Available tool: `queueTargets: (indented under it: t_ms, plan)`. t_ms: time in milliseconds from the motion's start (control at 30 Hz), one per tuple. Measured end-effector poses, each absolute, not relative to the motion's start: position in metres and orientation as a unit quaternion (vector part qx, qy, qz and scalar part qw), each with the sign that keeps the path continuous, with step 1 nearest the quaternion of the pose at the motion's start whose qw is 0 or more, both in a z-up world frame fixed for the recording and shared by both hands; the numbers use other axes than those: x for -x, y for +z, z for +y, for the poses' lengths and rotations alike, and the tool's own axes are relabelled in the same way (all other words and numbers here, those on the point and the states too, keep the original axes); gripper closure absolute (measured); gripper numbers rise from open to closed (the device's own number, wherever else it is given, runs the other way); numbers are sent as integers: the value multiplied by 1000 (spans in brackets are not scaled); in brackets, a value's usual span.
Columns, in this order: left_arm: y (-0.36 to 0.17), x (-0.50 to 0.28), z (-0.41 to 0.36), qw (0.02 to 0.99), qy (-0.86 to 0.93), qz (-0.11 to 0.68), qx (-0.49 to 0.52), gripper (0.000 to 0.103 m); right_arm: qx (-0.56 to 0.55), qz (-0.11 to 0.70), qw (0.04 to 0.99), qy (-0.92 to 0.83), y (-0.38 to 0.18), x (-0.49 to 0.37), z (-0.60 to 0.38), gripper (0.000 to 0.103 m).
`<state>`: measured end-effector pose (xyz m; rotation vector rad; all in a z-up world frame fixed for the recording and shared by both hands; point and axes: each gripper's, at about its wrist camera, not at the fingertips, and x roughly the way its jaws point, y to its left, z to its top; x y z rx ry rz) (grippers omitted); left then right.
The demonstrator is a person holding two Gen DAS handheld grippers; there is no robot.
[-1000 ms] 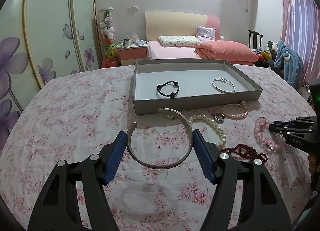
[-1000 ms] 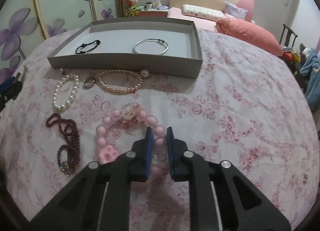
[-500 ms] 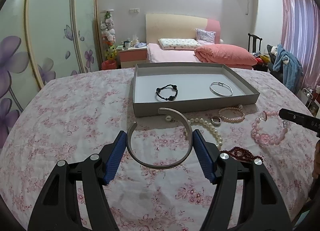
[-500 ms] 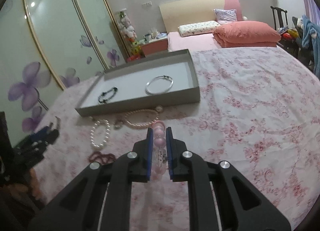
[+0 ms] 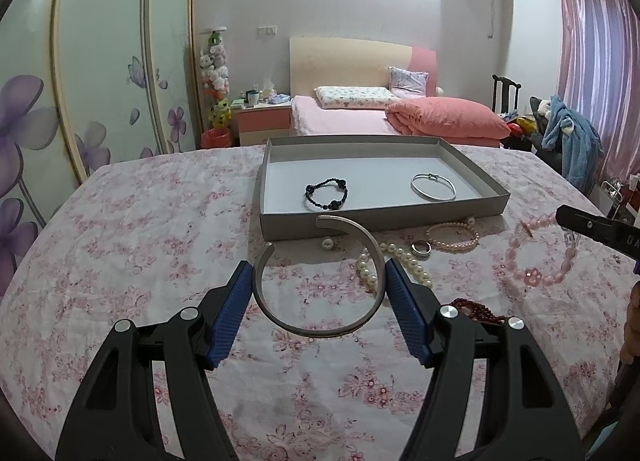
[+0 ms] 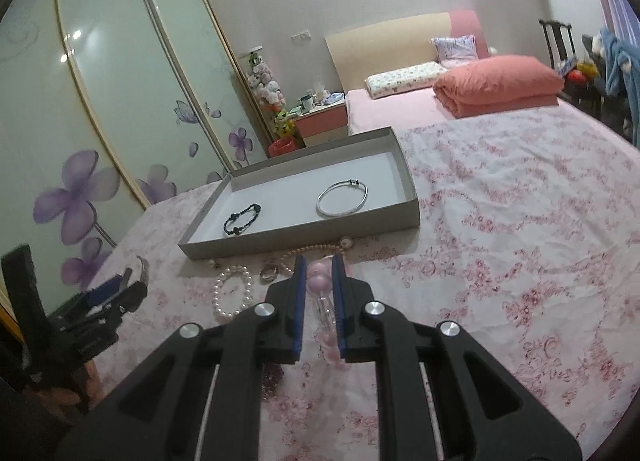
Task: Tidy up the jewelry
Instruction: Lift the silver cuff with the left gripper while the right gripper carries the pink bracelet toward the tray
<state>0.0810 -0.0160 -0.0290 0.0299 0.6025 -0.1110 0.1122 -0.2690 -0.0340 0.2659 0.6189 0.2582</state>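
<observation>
Grey tray (image 5: 280,227) on floral desk (image 5: 140,241) holds black bead bracelet (image 5: 326,194), silver bangle (image 5: 434,187). My left hand-held gripper (image 5: 320,293), wide, pinches open silver cuff (image 5: 320,285). My right hand-held gripper (image 6: 319,293), nearly closed, clamps pink bead bracelet (image 5: 540,257), lifted off desk.

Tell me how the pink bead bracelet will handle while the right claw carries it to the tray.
The pink bead bracelet looks floppy: it hangs as a loop from the right claw, so it will probably swing. Its rounded beads seem smooth, so it may slip between the blue pads. It should collapse when set in the tray.
</observation>
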Motion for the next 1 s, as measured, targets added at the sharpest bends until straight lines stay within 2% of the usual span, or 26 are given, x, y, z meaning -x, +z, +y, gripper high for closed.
queueTargets:
  t_ms: [1000]
  plan:
    - [-2, -71, -37, 972, -55, 226, -30, 36, -75, 210, 969, 111, 14, -91, -240, 90]
